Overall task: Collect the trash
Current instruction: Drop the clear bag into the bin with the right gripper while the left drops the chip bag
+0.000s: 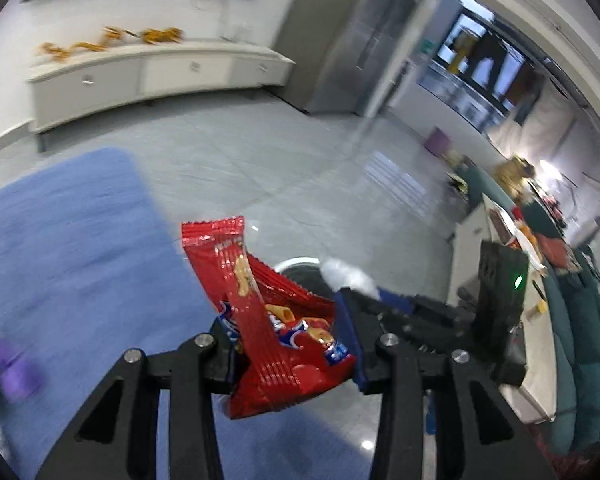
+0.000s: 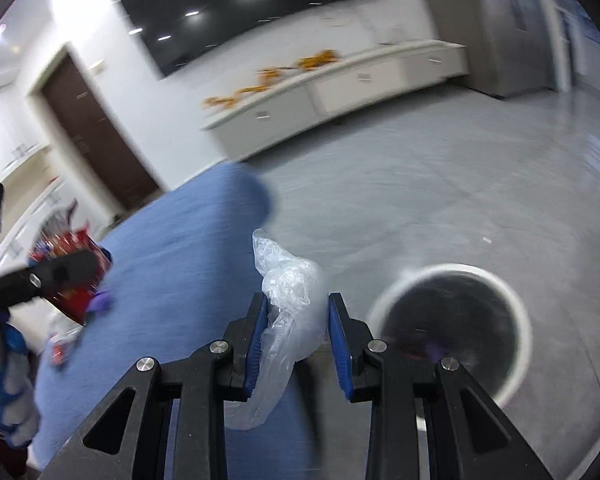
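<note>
My left gripper is shut on a red snack wrapper that stands up between its blue pads, above the blue rug's edge. Behind it I see the right gripper with clear plastic in it, and part of the bin's white rim. In the right wrist view my right gripper is shut on a crumpled clear plastic bag. The round white-rimmed trash bin with a dark inside stands on the grey floor just right of it. The left gripper with the red wrapper is at far left.
A blue rug covers the floor at left, with small litter on it. A purple object lies on the rug. A long white cabinet lines the far wall. A teal sofa and cluttered table stand at right.
</note>
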A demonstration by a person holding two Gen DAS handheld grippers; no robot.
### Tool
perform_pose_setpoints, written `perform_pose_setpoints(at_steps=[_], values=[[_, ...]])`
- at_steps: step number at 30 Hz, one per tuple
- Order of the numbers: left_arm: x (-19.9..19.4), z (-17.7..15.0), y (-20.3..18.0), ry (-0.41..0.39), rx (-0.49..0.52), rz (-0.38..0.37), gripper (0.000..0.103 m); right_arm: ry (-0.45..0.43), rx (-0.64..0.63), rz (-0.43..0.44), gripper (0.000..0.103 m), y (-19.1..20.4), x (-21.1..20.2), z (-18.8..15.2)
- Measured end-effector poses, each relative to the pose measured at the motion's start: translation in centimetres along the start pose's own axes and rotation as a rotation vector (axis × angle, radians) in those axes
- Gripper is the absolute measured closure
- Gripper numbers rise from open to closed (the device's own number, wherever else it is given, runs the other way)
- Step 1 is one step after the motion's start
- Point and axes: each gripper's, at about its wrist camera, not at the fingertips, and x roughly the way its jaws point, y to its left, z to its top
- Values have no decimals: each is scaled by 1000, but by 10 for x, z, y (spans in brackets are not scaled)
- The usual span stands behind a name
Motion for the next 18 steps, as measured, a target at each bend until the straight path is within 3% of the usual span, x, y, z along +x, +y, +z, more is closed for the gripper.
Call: perform_pose_setpoints(at_steps=[4,7,9,11,13,15,18], values=[[88,34,-24,107,7,-46,62,20,93,-106,74,-72,14,-1],[154,41,-35,193,6,-52,58,52,143,-145,74,-107,29,-7],[188,42,-37,242,-3,-54,45,85,173,-167,74,-129,43,-13],[214,36,-37,288,-23,-66,40,112,191,-183,73,-144,53,-19],[235,27,-37,339,-52,-83,34,141,214,-201,67,-158,66,-27],[250,23,-34,375,-89,-101,32,156,237,-215,45,-167,72,-33],[253,19,-33,379,-124,-127,31,162,262,-230,43,-178,72,-40]])
